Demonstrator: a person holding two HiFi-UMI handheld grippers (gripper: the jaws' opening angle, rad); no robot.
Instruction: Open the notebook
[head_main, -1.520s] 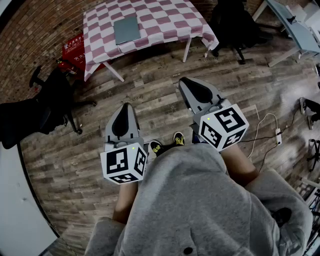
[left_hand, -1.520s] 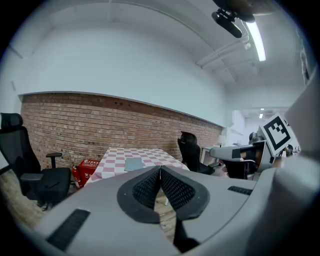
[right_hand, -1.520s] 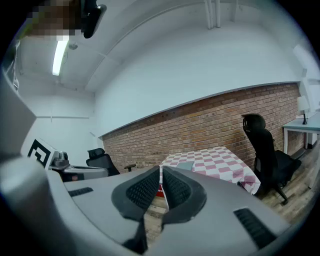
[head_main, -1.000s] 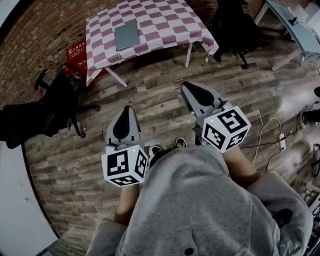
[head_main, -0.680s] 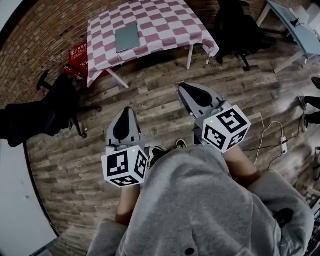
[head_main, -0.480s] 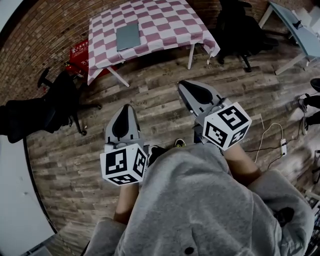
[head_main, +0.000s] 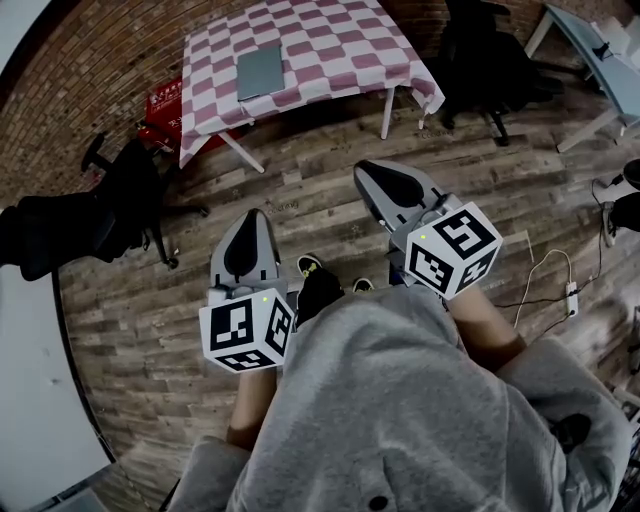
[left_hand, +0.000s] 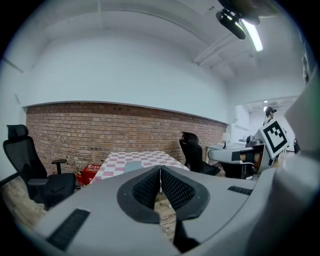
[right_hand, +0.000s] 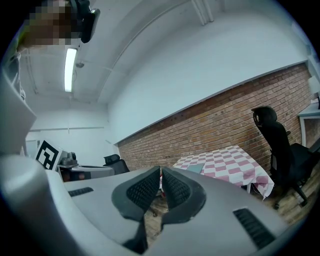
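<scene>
Notebook (head_main: 260, 70): grey, closed, on checkered table (head_main: 345, 45)

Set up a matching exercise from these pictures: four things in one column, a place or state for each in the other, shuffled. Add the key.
1. notebook
2. red box
3. power strip
4. left gripper

A. jaws shut, nothing between them
B. on the floor, far right, cable attached
C. lying closed on the checkered table
D. beside the table's left end

Pairs: 1-C, 2-D, 3-B, 4-A

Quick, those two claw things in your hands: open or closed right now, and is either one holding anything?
Left gripper: closed, holding nothing.
Right gripper: closed, holding nothing.
</scene>
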